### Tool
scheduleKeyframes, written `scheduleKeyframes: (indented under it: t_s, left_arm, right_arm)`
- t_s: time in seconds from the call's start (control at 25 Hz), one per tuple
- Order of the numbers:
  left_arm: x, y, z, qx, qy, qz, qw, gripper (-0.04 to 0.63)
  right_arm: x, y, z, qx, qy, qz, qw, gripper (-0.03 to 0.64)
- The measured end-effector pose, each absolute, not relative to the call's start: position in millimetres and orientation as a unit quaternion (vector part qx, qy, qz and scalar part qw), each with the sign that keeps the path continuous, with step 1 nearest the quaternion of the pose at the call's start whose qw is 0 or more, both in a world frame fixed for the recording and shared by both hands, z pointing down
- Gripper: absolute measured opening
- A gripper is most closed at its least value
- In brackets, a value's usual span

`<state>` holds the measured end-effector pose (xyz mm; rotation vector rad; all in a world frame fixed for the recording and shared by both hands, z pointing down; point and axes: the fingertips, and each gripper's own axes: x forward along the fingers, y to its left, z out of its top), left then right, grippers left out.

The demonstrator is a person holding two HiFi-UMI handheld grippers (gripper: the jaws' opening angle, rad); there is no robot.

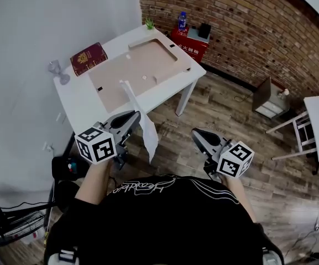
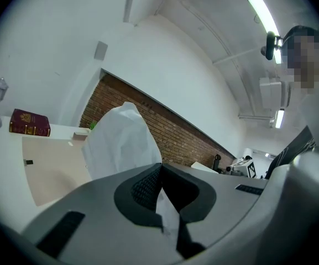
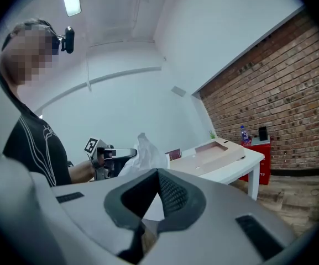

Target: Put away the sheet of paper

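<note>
Since the left gripper [image 1: 130, 117] has its jaws clamped on the sheet of paper [image 1: 144, 125], the step in hand is prob. the carry to the table, not the pick-up. The sheet is in mid-air between the person and the white table [image 1: 77, 101]. One end stands up toward 12 o'clock from the jaws and the rest hangs bent toward 5 o'clock. In the left gripper view it runs straight through the closed pads. The right gripper [image 1: 198, 134] sits at the sheet's 3 o'clock, well apart, jaws together w/ nothing between them.

To do it well, I'd say:
- Hold the clamp firm. There's only one grip point, so the sheet flops.
- Head for 11 o'clock, toward the beige tray [image 1: 120, 73], w/o dragging the low end on the table edge.
- Set the hanging end down first, let the sheet settle flat, and only then open.
- The right gripper could pinch the free end to stop it folding under.

Containers:
- The beige tray lies on the table and is nearly bare. It holds a few tiny pale and dark bits, too small to ID.
- A red book [image 1: 88, 58] lies outside the tray at its 9 o'clock.
- A red cabinet [image 1: 191, 47] stands at 1 o'clock w/ a blue bottle [image 1: 182, 20] on top. What's inside it can't be seen.
</note>
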<state>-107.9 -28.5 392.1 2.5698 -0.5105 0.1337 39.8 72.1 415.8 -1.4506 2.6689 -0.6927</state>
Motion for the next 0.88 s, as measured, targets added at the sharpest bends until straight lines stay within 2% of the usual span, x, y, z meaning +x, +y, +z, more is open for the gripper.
scheduleKeyframes:
  t_s: [0.56,0.88]
  left_arm:
    - [-85,-143,393,0.933,-0.243,0.03,0.264,0.031]
    - [-88,-216,410,0.899,-0.305,0.007,0.314,0.031]
  right_arm:
    - [88,-50,436,-0.409,0.874,-0.26,0.033,0.0]
    - [107,-161,435,-0.336,0.904,-0.263,0.008,0.0]
